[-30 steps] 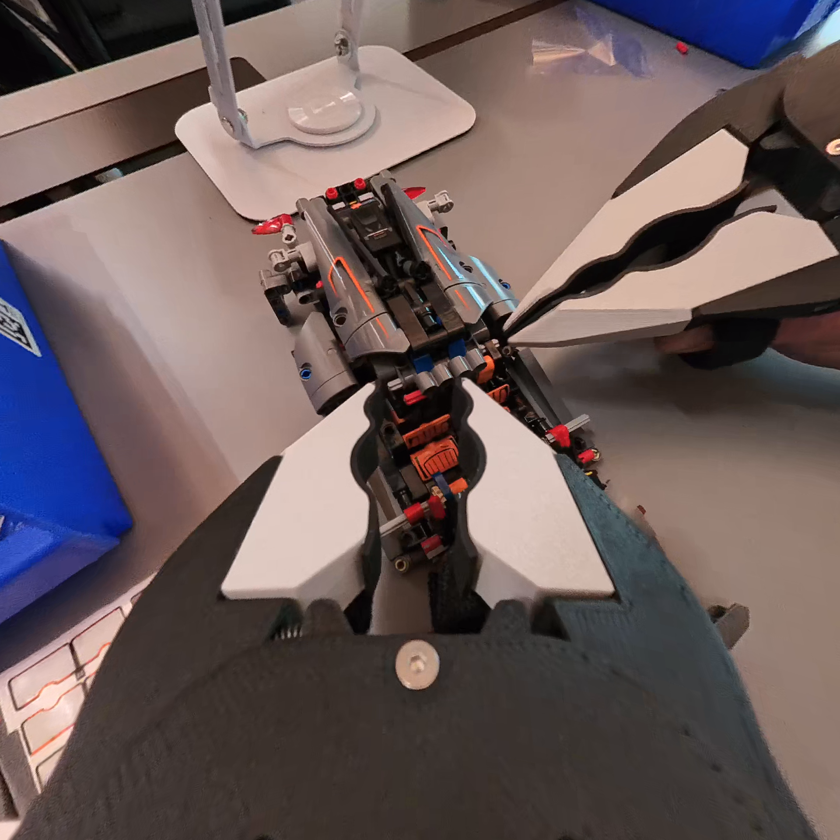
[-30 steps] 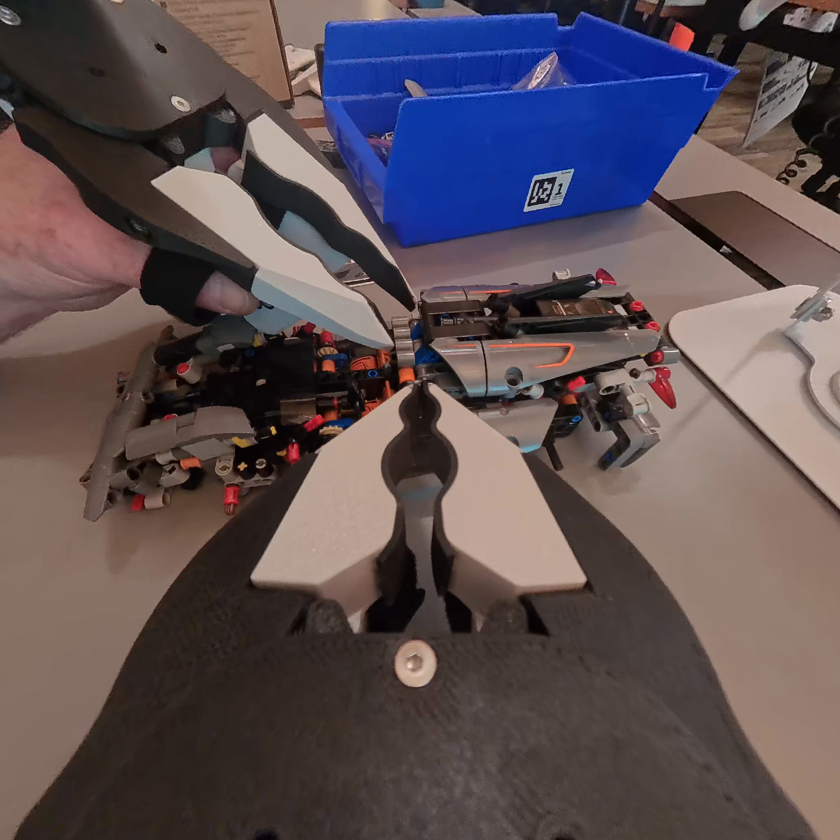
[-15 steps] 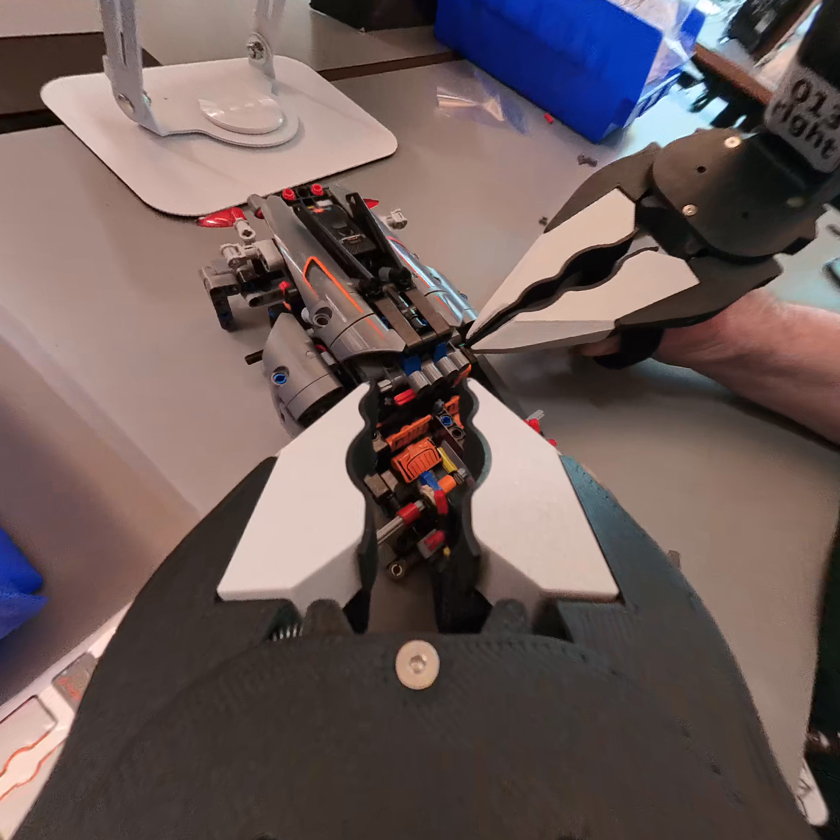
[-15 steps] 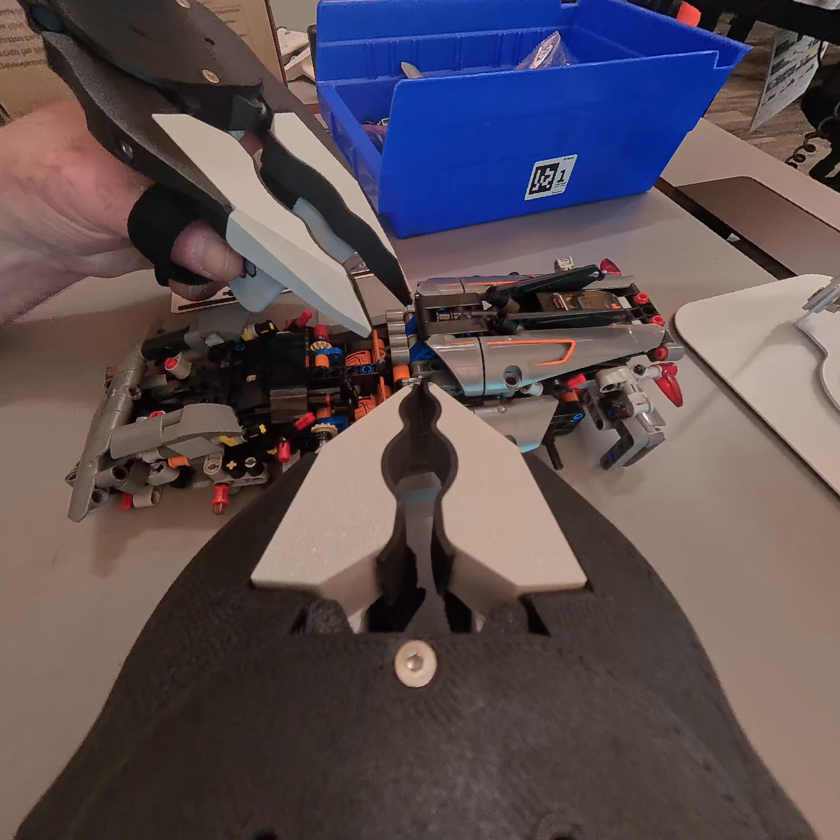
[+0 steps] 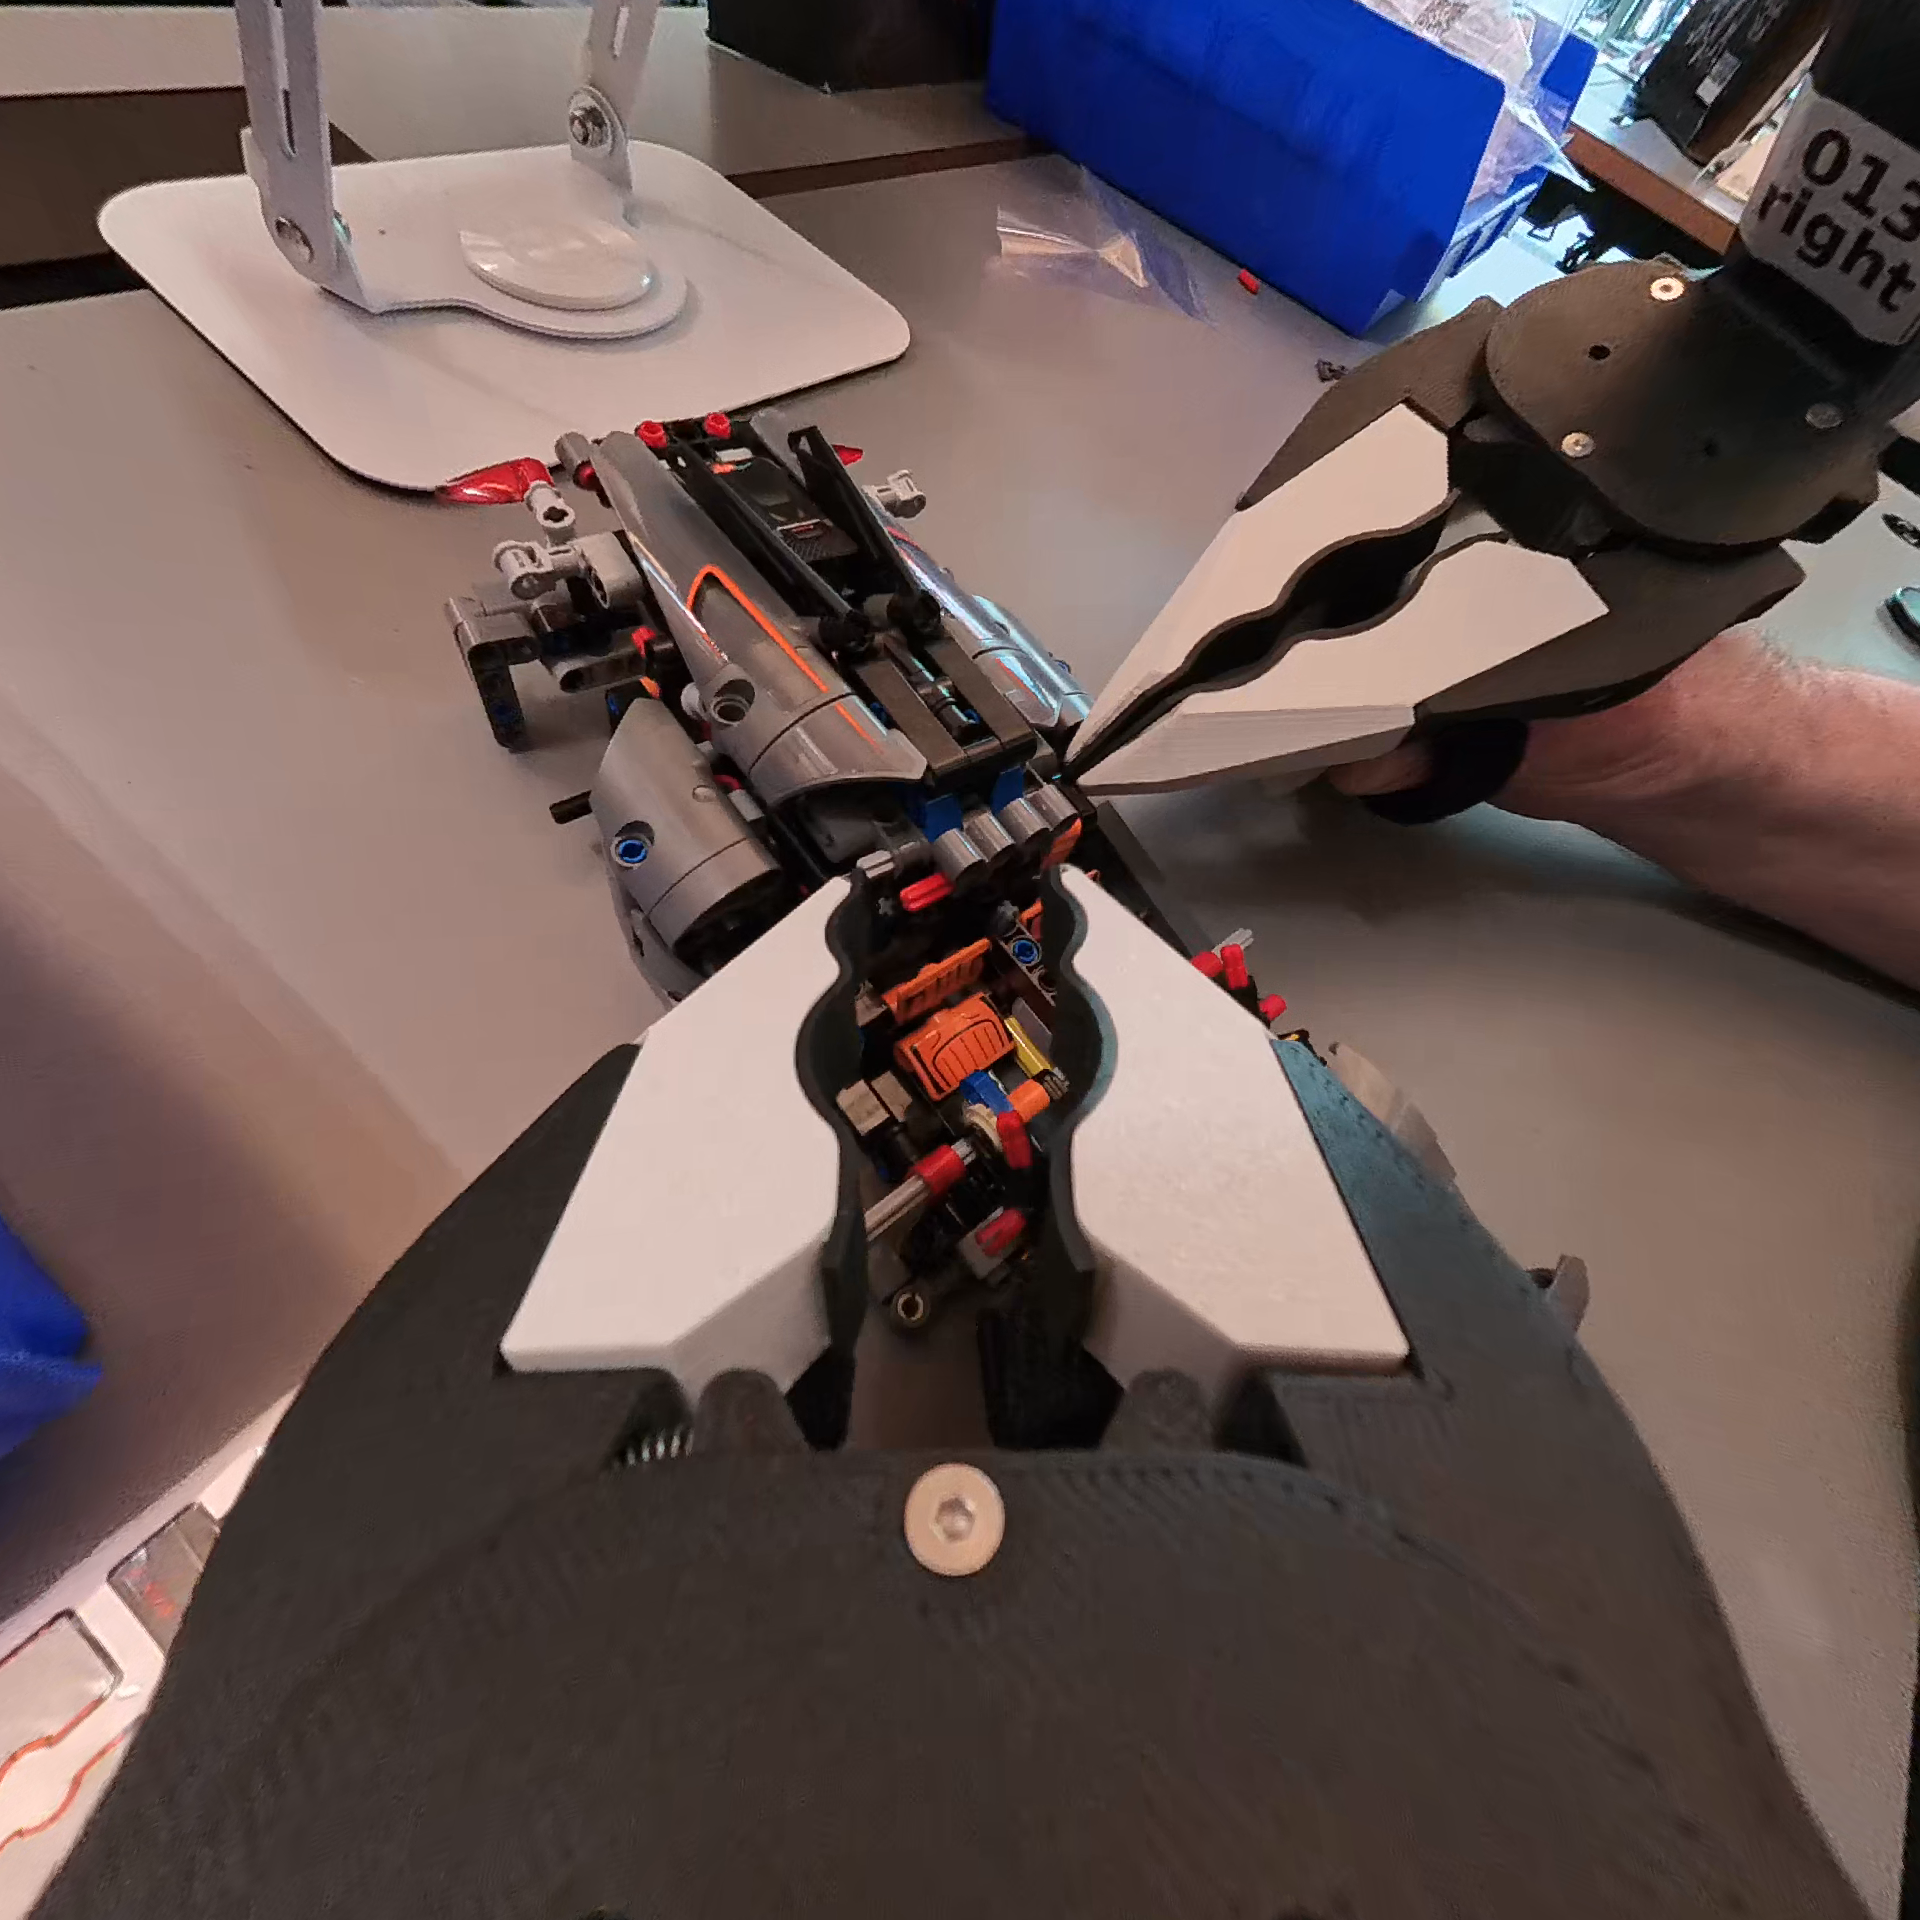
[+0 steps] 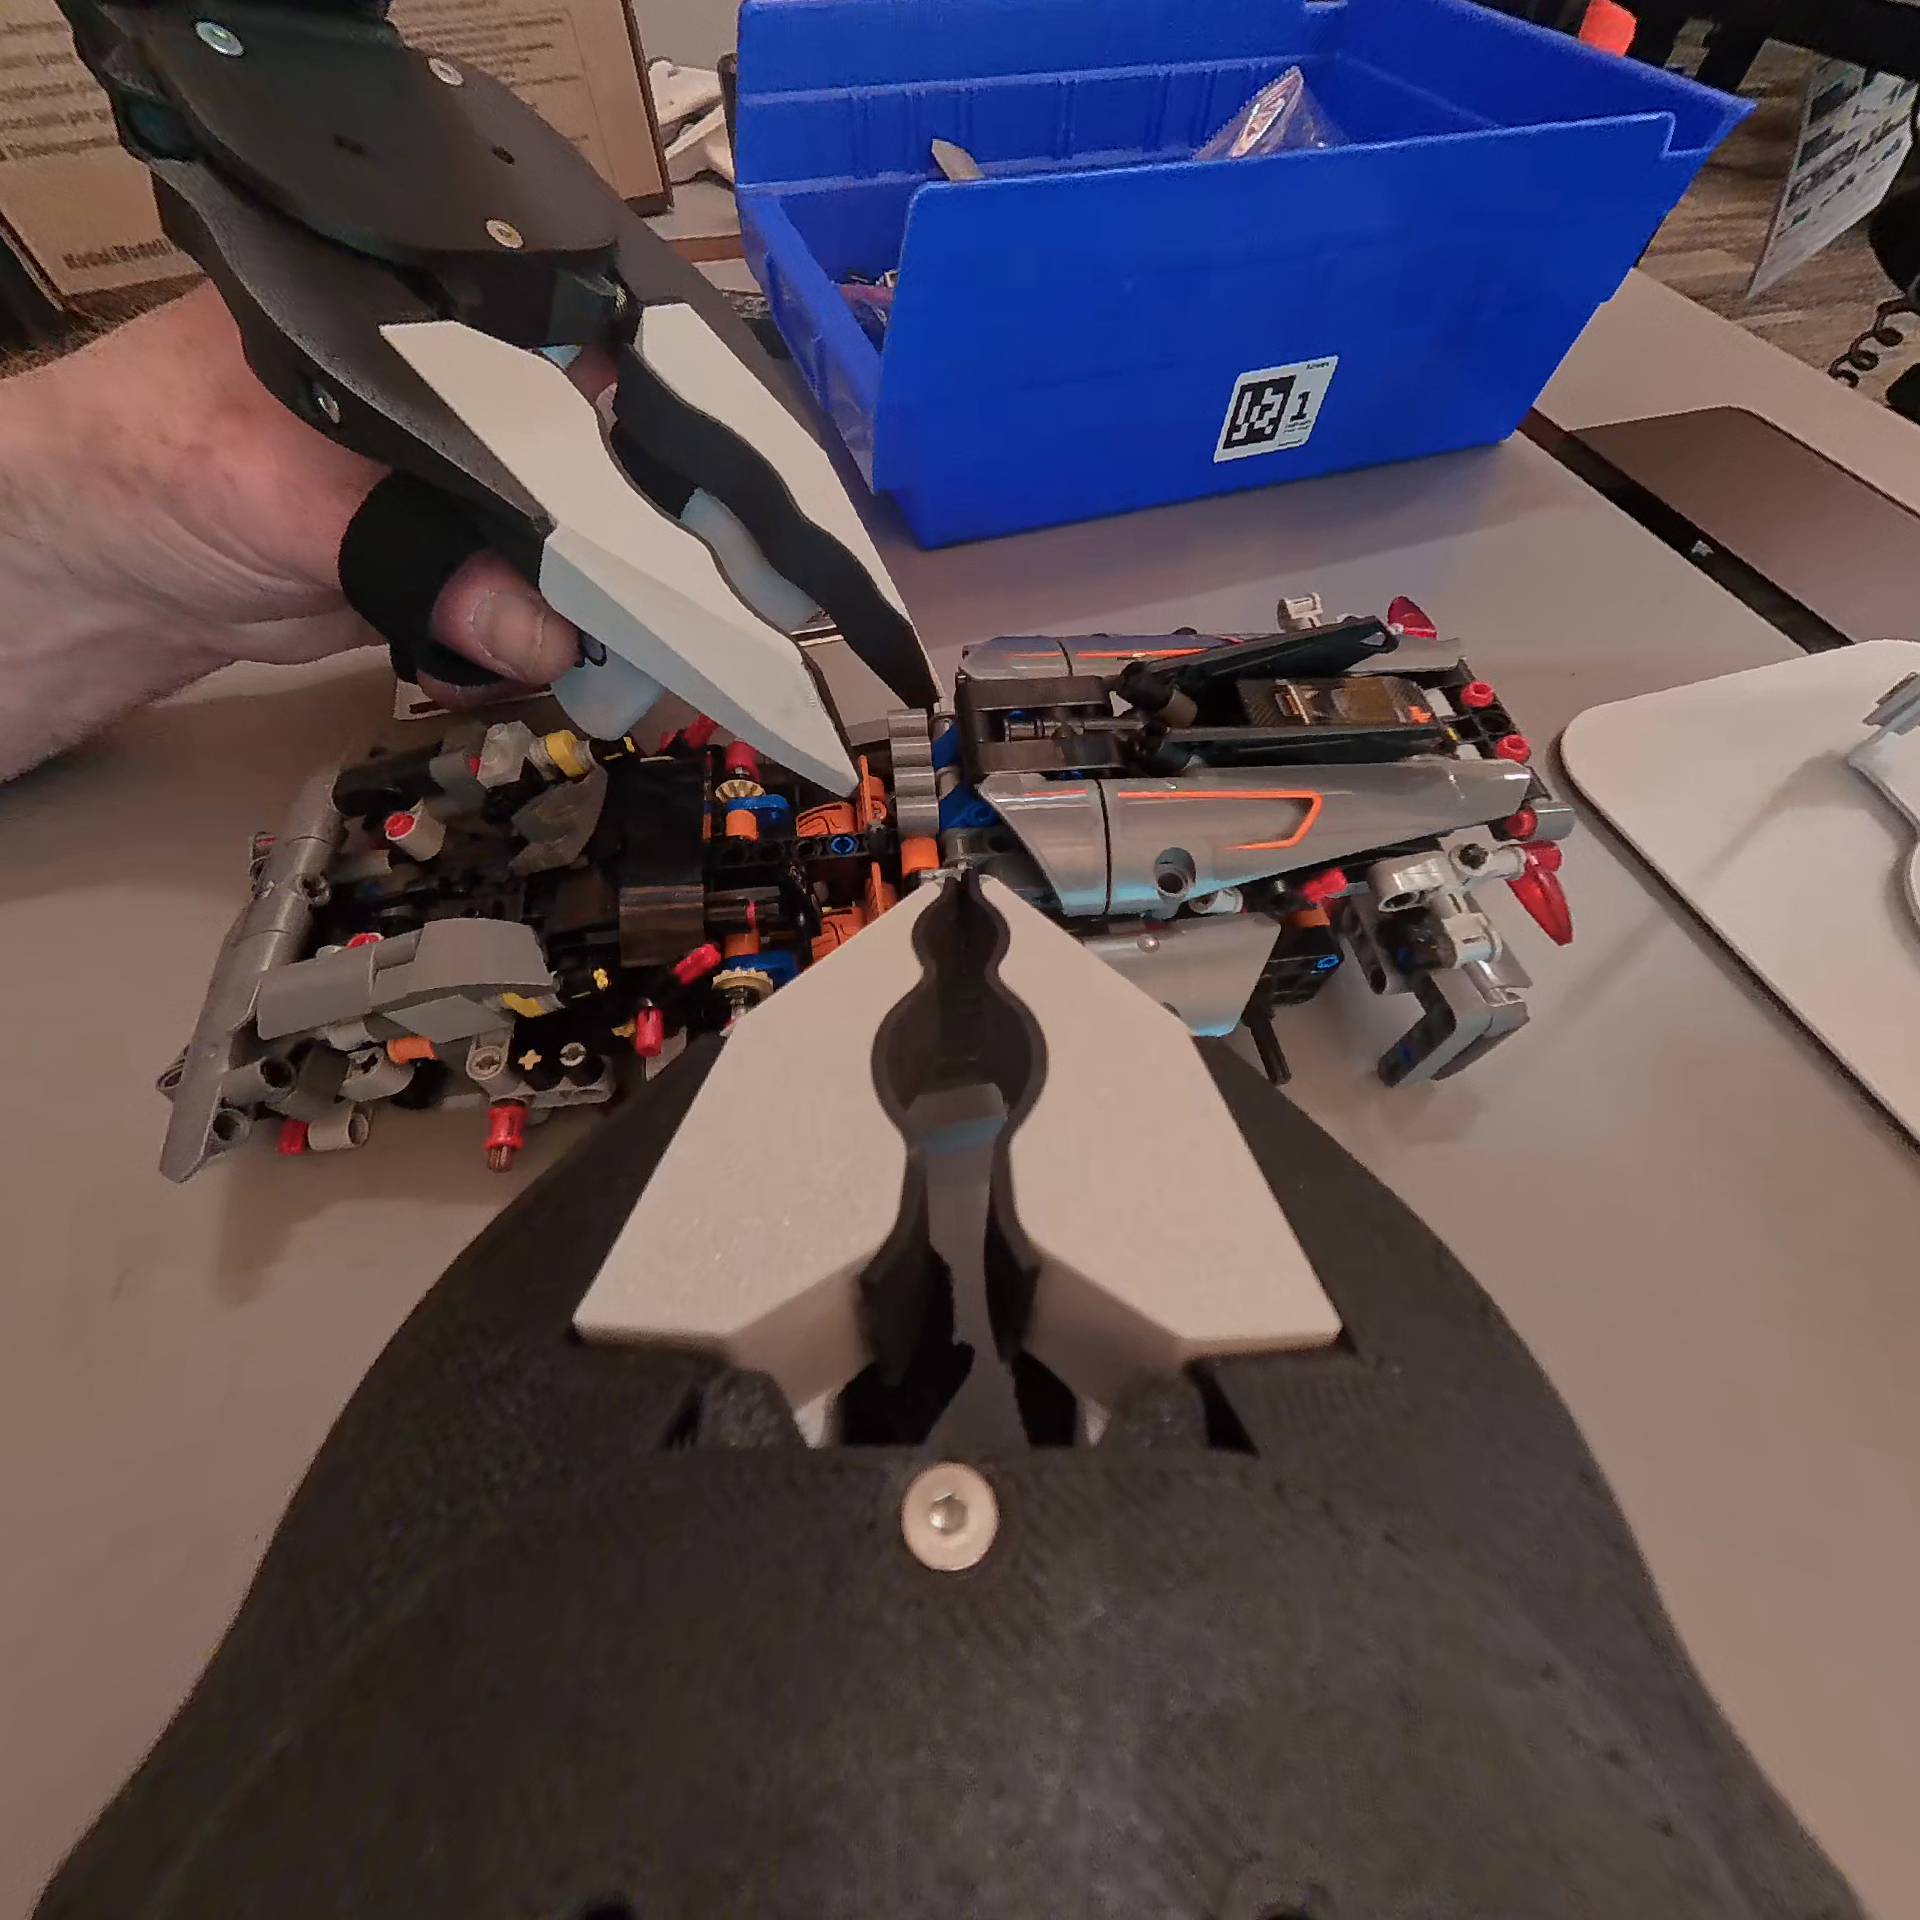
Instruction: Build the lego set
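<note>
surface: grey tabletop [image 6: 1351, 1195] is carrying the build; blue bin [image 6: 1195, 343] is sitting just behind it, white stand base [image 5: 499, 343] is lying at the model's far end.

model: part-built lego car [image 6: 883, 862] is lying flat on the table, grey-and-orange panelled half [image 6: 1195, 821] toward the stand, open chassis half [image 6: 499, 914] with exposed gears and pins toward the person's left hand [image 6: 156, 540].

left gripper: left gripper [image 5: 961, 888] is standing partly open, fingers straddling the open chassis. Pads are looking close to the parts, but I cannot tell if they are actually pinching; nothing is being lifted.

right gripper: right gripper [image 6: 961, 878] is reading as closed at the tips, nothing visible between them. Tips are touching or nearly touching the side of the car at the seam where the panelled half is meeting the chassis, beside the row of grey gears [image 5: 997, 831].

relative position: the car is lying directly ahead of and under both tool tips; the grippers are meeting it from two sides at the same mid-body joint.

risk 1: right tips pushing sideways while the left is only loosely bracing, so the car is sliding or pivoting on the smooth table.

risk 2: too much force at the seam, so the two halves are popping apart or a pin is shearing loose.

risk 3: closed tips slipping off the rounded gears and knocking the small red pins [image 5: 1236, 966] off.
</note>
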`<state>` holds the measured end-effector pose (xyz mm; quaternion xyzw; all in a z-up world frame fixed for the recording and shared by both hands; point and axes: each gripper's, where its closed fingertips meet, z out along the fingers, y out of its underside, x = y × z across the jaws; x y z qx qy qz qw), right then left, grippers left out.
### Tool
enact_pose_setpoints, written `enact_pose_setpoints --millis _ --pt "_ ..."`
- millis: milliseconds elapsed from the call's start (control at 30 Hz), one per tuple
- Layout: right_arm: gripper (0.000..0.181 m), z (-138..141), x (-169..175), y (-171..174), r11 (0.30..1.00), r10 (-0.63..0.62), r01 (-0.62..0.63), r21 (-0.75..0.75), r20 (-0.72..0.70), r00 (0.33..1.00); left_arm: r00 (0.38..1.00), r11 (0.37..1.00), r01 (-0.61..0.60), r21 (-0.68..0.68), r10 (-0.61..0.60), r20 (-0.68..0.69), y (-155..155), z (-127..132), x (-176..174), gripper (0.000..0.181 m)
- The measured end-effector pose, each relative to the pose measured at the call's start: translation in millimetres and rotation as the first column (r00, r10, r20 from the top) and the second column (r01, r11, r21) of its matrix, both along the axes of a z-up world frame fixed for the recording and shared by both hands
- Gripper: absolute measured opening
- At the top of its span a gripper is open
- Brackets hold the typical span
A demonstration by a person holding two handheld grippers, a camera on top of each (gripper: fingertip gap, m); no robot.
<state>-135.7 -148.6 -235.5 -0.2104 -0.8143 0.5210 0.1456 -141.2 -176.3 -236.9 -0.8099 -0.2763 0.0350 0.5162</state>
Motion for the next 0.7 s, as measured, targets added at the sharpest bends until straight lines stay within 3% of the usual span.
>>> enact_pose_setpoints --millis 700 --pt "0.0 -0.3 -6.6 -5.4 1.0 0.003 -0.003 -0.001 0.006 1.0 1.0 1.0 -0.004 0.009 0.004 0.013 -5.1 0.4 -3.5 0.024"
